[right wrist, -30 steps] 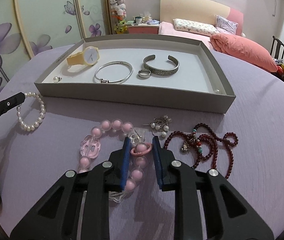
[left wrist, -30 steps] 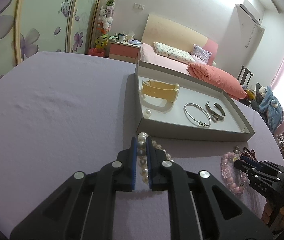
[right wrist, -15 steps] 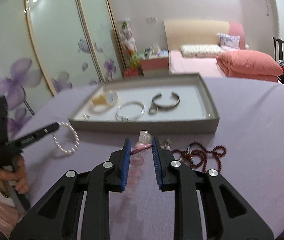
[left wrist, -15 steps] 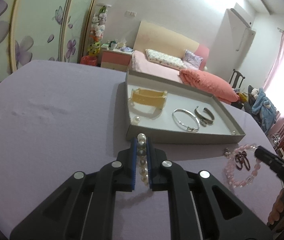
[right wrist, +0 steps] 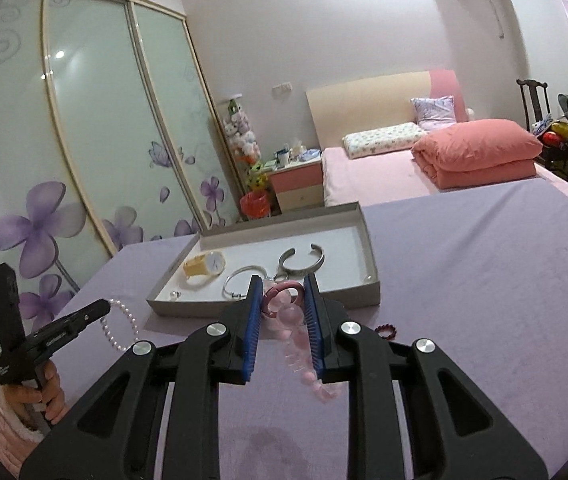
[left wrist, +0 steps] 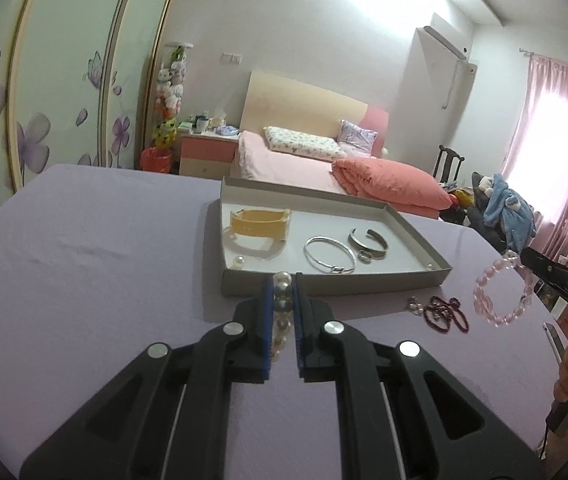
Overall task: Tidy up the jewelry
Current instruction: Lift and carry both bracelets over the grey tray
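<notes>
Inside the grey tray (left wrist: 423, 236) we see a yellow watch (left wrist: 260, 222), two silver bangles (left wrist: 329, 254) and a ring (left wrist: 363, 256); our left gripper (left wrist: 282, 286) clamps the pearl bracelet (left wrist: 282, 320), our right gripper (right wrist: 284, 288) the pink bead bracelet (right wrist: 295, 320).

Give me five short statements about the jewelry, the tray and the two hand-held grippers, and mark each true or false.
1. The left hand-held gripper is shut on the pearl bracelet. True.
2. The right hand-held gripper is empty. False: it holds the pink bead bracelet.
3. The yellow watch lies in the tray. True.
4. The dark red bead necklace is in the tray. False: it lies on the purple cloth.
5. The tray holds two silver bangles. True.
</notes>
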A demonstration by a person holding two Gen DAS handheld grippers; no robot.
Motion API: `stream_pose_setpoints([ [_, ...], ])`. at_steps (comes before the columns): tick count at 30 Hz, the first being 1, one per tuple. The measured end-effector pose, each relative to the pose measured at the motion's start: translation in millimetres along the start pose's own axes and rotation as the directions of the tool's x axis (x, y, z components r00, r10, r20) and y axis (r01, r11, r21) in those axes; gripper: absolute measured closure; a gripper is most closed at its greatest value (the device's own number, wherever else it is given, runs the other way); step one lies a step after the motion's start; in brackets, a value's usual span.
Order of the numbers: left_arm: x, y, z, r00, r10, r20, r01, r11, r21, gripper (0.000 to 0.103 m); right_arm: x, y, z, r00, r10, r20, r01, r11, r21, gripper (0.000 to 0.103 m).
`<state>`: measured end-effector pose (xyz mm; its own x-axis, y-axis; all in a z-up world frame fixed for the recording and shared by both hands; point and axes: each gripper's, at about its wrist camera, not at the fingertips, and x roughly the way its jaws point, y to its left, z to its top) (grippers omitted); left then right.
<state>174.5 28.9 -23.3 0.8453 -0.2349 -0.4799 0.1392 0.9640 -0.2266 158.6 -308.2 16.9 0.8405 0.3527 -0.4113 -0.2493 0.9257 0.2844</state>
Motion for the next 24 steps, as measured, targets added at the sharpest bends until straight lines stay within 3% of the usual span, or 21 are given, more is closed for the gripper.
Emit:
stream_pose_setpoints([
  [11, -27.7, -8.9, 5.6, 0.997, -0.034, 0.062, 0.034, 0.999, 0.010, 0.093, -7.8, -0.9, 0.3, 0.999, 0.004, 0.034, -0.004, 1.000, 0.002, 0.081],
  [24, -32.7, -16.2, 8.9, 0.996, -0.042, 0.082, 0.041, 0.999, 0.015, 0.093, -17.1, -3.9, 1.1, 0.998, 0.009, 0.067, -0.010, 1.000, 0.010, 0.081],
])
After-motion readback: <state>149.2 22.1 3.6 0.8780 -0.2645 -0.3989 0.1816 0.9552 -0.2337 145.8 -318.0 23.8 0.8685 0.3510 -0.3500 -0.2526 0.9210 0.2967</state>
